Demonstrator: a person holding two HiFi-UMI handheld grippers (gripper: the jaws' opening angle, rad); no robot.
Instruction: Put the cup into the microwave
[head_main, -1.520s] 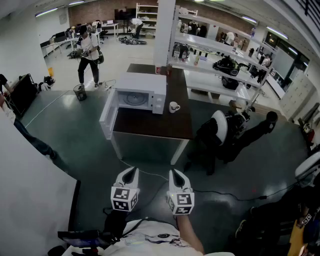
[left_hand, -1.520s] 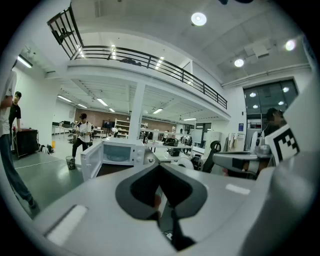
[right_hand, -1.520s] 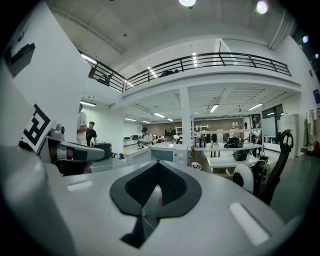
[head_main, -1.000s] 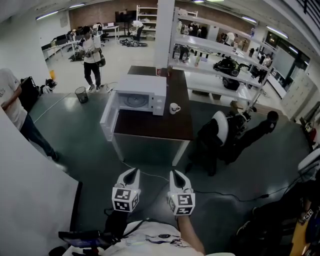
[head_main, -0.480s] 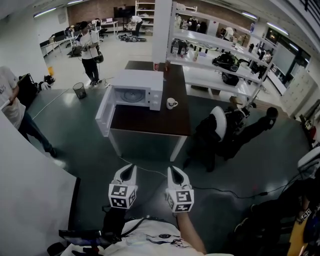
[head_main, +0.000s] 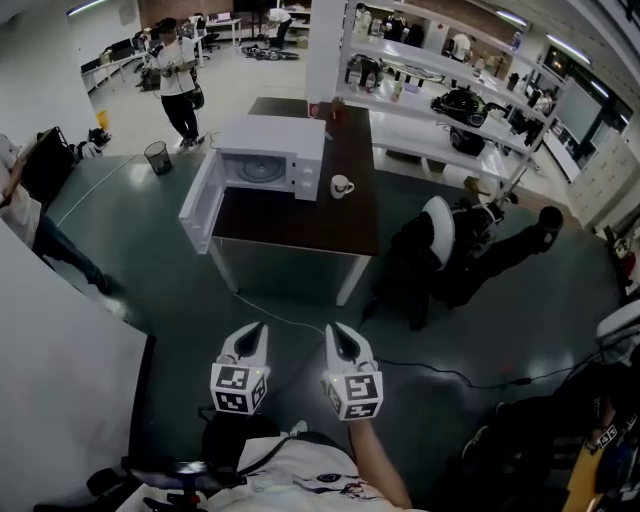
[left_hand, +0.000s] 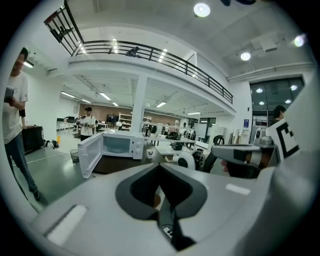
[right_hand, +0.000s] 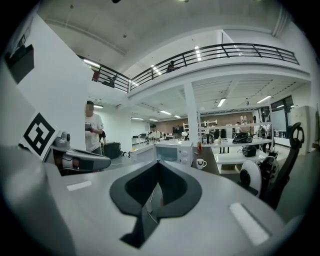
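Note:
A white cup (head_main: 341, 186) stands on the dark table (head_main: 300, 235), just right of the white microwave (head_main: 268, 152), whose door (head_main: 198, 206) hangs open to the left. The table is some way ahead across the floor. My left gripper (head_main: 256, 333) and right gripper (head_main: 334, 334) are held side by side low in the head view, both shut and empty. In the right gripper view the cup (right_hand: 201, 163) and microwave (right_hand: 173, 151) show far beyond the shut right gripper (right_hand: 159, 166). The left gripper view has the microwave (left_hand: 119, 145) past the shut left gripper (left_hand: 160, 167).
An office chair (head_main: 437, 255) draped with dark clothing stands right of the table. A cable (head_main: 440, 375) runs over the green floor. A waste bin (head_main: 157, 157) and a standing person (head_main: 177, 78) are beyond the table; another person (head_main: 22, 190) is at the left edge. Shelving (head_main: 430, 95) lines the back right.
The table and microwave have shifted slightly and look a little nearer. Both grippers stay shut side by side, a bit higher in the picture. A person has come in at the left edge.

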